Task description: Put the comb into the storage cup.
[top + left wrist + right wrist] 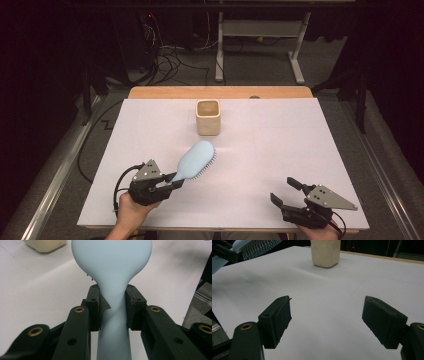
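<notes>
Left gripper [172, 184] sits at about seven o'clock on the table [300, 150], and its jaws are clamped tight on the handle of the light blue hairbrush [196, 159]. From there the brush head angles off toward one o'clock, out over the white tabletop, bristles along its right edge, back facing up and left. In the left gripper view the pads pinch the narrow neck of the handle from both sides, with the rounded head swelling out just beyond them.

Over at five o'clock, the right gripper [286, 191] points toward eleven o'clock, jaws spread wide with nothing between them, only bare table showing in the gap in the right gripper view. It is well apart from the brush.

Up at twelve o'clock stands the cream cup [208, 117], upright, mouth open to the top, near the far edge. The brush head lies between the cup and the left gripper, close to the cup but not touching it
</notes>
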